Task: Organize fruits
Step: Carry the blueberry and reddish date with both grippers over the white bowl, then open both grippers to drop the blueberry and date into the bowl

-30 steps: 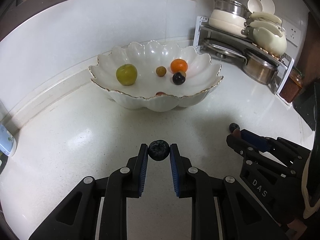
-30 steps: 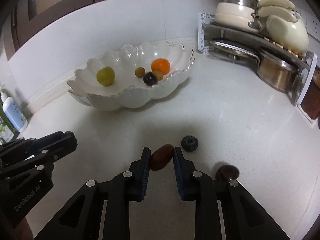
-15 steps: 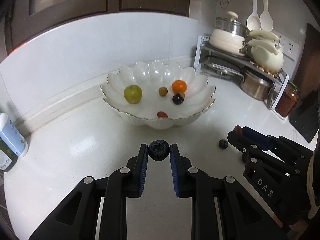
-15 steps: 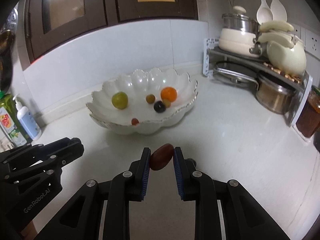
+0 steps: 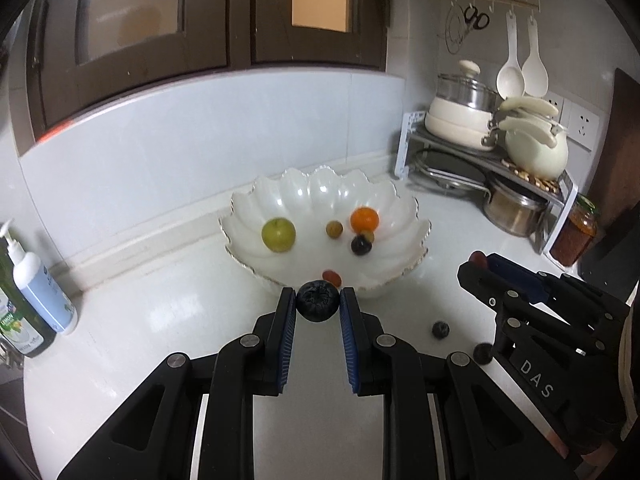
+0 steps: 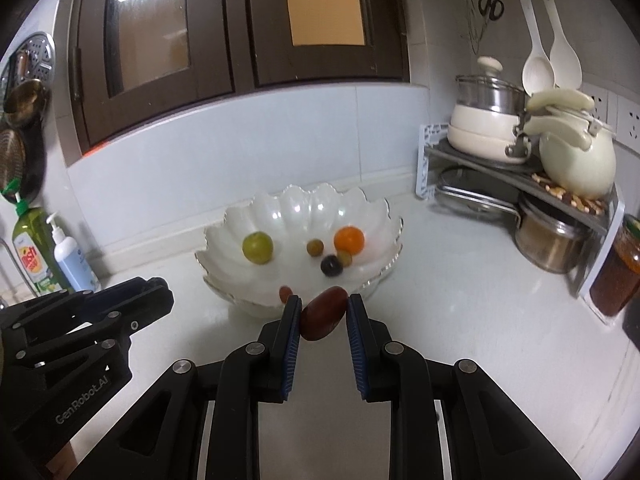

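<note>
My left gripper [image 5: 318, 306] is shut on a dark blueberry [image 5: 317, 305], held above the counter in front of the white scalloped bowl [image 5: 404, 204]. My right gripper [image 6: 323, 312] is shut on a reddish-brown oval fruit [image 6: 323, 313], also raised before the bowl [image 6: 380, 216]. In the bowl lie a green fruit [image 5: 279, 234], an orange [image 5: 364, 219], a small tan fruit [image 5: 334, 228], a dark fruit [image 5: 361, 245] and a small red one [image 5: 332, 276]. A blueberry [image 5: 440, 329] and a dark fruit [image 5: 483, 353] lie on the counter at the right.
A pot rack [image 6: 520, 176] with pots and a kettle stands at the back right, with a jar [image 6: 616, 272] beside it. Soap bottles [image 5: 38, 280] stand at the left edge. The right gripper's body [image 5: 540, 320] shows in the left wrist view.
Both grippers have risen and pulled back from the counter with their fruits; the bowl now looks smaller and lower in both views.
</note>
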Available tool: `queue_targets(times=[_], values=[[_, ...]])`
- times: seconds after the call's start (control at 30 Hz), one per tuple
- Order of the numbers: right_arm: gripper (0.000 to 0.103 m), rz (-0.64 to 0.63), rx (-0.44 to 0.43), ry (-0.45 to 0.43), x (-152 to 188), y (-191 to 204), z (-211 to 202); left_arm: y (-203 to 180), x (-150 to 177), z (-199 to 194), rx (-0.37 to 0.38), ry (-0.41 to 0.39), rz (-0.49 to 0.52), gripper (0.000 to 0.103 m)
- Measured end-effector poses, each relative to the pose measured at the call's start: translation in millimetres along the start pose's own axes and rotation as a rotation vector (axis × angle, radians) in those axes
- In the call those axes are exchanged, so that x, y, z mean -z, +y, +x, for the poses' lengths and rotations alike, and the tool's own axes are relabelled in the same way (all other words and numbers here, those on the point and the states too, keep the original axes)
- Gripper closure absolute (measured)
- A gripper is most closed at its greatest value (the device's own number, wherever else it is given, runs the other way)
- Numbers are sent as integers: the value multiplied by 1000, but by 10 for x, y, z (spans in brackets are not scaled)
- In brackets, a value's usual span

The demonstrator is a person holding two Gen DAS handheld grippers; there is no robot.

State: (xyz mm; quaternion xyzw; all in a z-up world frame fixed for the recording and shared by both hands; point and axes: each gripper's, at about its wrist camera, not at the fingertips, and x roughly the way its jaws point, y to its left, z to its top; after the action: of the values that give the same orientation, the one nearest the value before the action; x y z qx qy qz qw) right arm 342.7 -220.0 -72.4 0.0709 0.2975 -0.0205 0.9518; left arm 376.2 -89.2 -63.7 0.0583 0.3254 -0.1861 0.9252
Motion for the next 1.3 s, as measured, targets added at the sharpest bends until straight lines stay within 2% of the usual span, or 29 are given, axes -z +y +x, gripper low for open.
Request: queue_targets(times=[0.37,0.7,0.93,1.17,1.3], values=[[79,-11,-20,-42,-263,-16,140,2,-274,106,-29,-42,6,80],[79,-29,-16,-27,-467,-23,423,66,-484,403,-26,-19,-3,80],[79,-33,-38,47,-565,-51,760,101,-621,673,-39,14,7,80],[79,-16,-69,140,-606,-83,1098,158,-669,1012,-44,78,17,80],[79,-18,-55,175,-611,-104,1255,178,-666,1206,-36,123,8,80]])
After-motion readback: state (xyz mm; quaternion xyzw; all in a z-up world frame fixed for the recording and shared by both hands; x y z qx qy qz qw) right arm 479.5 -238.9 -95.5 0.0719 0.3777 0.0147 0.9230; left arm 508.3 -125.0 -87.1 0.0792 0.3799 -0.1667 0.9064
